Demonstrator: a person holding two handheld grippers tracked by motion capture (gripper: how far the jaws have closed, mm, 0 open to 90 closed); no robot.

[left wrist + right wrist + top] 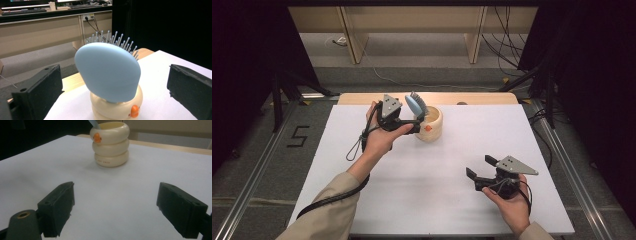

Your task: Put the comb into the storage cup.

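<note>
A cream ringed cup [430, 128] with a small orange duck bill stands on the white tabletop [432, 190], left of centre at the back. A light blue hairbrush [414, 104] stands in it, head up and bristles facing away from my left gripper. My left gripper [413, 126] is open just left of the cup. In the left gripper view its jaws stand wide apart on either side of the brush head [107, 72] without touching it, above the cup [117, 107]. My right gripper [479, 166] is open near the front right, pointing toward the cup [111, 145], with nothing between its jaws.
A wooden strip [362, 98] borders the far edge of the white tabletop. Beyond it are a floor with cables [507, 45] and wooden furniture legs [354, 42]. Dark curtains and metal frame rails [557, 145] flank the table.
</note>
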